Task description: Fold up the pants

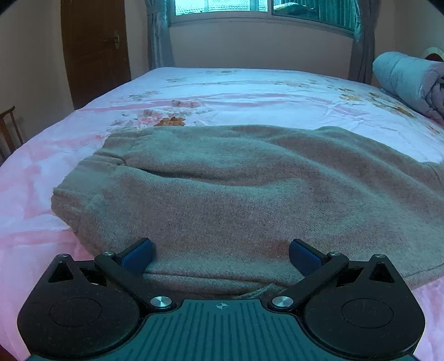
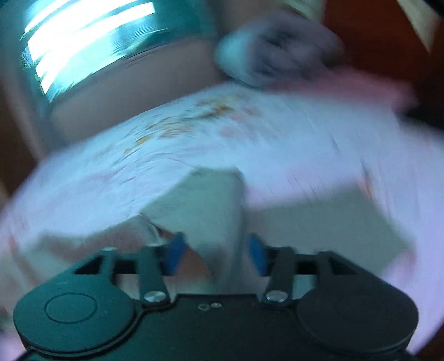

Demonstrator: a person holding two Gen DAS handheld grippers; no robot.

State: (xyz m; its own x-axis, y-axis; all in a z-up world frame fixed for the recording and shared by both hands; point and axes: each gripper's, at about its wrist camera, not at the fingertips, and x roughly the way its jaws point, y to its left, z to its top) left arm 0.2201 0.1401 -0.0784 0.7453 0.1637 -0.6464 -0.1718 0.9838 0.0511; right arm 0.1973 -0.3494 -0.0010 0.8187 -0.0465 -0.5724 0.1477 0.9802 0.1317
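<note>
Grey-brown fleece pants (image 1: 222,180) lie flat across the near part of the bed, with their cuffed ends at the left. My left gripper (image 1: 220,255) is open, its blue pads (image 1: 137,257) resting low on the near edge of the pants, fabric between them but not pinched. The right wrist view is heavily blurred by motion. There my right gripper (image 2: 216,252) has a raised fold of the grey pants (image 2: 211,200) standing between its blue pads (image 2: 174,251), with gaps visible on both sides of the cloth.
The bed has a pink and white floral sheet (image 1: 249,94). A rolled grey-blue quilt (image 1: 410,80) lies at the far right. A brown door (image 1: 94,47) and a curtained window (image 1: 249,8) are behind the bed. A wooden chair (image 1: 8,130) stands at the left.
</note>
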